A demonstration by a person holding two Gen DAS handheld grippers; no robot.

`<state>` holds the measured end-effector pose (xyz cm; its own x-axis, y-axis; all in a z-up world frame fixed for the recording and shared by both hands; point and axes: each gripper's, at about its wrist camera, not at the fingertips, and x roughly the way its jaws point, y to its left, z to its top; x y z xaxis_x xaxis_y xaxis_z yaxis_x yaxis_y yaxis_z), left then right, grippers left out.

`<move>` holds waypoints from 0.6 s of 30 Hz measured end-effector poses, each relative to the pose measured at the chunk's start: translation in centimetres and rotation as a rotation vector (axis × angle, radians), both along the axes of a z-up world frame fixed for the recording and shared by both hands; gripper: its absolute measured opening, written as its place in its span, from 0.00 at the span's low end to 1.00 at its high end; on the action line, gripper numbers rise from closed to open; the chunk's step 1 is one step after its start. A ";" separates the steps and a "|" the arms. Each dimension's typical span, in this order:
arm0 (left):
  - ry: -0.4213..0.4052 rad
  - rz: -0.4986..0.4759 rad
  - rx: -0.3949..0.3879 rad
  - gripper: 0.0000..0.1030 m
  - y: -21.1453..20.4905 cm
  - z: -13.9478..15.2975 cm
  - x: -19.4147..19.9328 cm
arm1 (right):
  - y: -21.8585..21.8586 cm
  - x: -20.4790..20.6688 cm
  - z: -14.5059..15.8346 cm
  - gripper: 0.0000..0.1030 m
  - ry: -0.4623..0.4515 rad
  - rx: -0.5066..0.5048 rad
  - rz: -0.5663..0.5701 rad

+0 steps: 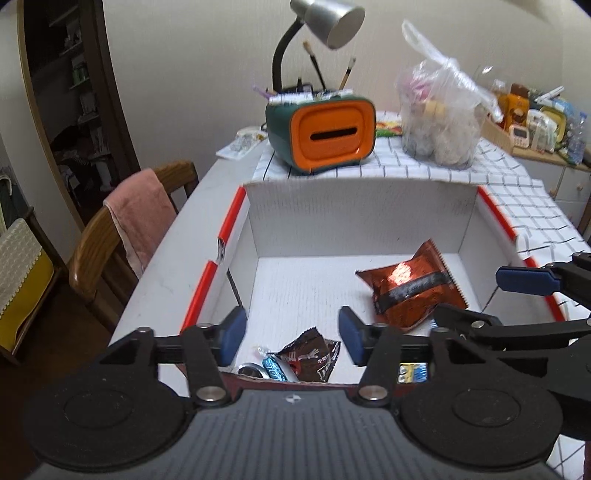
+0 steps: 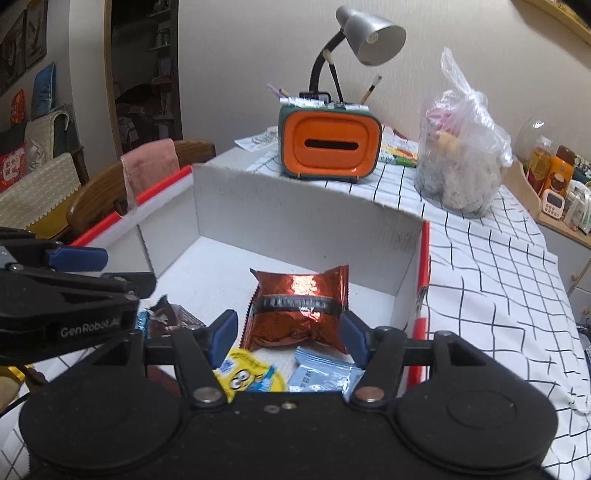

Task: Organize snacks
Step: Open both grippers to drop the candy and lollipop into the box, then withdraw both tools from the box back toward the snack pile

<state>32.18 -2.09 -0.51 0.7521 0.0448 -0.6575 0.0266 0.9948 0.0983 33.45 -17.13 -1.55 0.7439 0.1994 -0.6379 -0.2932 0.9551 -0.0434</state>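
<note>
A white cardboard box [image 1: 354,218] with red edges stands open on the table; it also shows in the right wrist view [image 2: 306,218]. Inside lie a shiny red-brown snack packet [image 1: 406,288] [image 2: 299,306], a dark brown packet [image 1: 314,358] [image 2: 166,317], a yellow cartoon packet [image 2: 251,376] and a light blue packet [image 2: 321,373]. My left gripper [image 1: 291,339] is open and empty over the box's near edge. My right gripper [image 2: 288,336] is open and empty, just in front of the red-brown packet. Each gripper shows at the side of the other's view.
An orange and green tissue box [image 1: 325,133] with pens and a grey desk lamp [image 1: 325,22] stand behind the box. A clear plastic bag [image 1: 439,122] of items sits on the checked cloth [image 2: 487,266]. A wooden chair [image 1: 122,236] with a pink towel stands left.
</note>
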 end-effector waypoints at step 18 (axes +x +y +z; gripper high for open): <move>-0.090 -0.018 -0.016 0.77 1.7 4.3 -8.3 | -0.4 -8.9 5.0 0.82 -0.077 0.035 0.073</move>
<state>23.88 -0.42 3.78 0.8085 0.0207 -0.5881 0.0365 0.9957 0.0853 24.59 -17.52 3.43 0.7729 0.2763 -0.5711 -0.3593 0.9326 -0.0350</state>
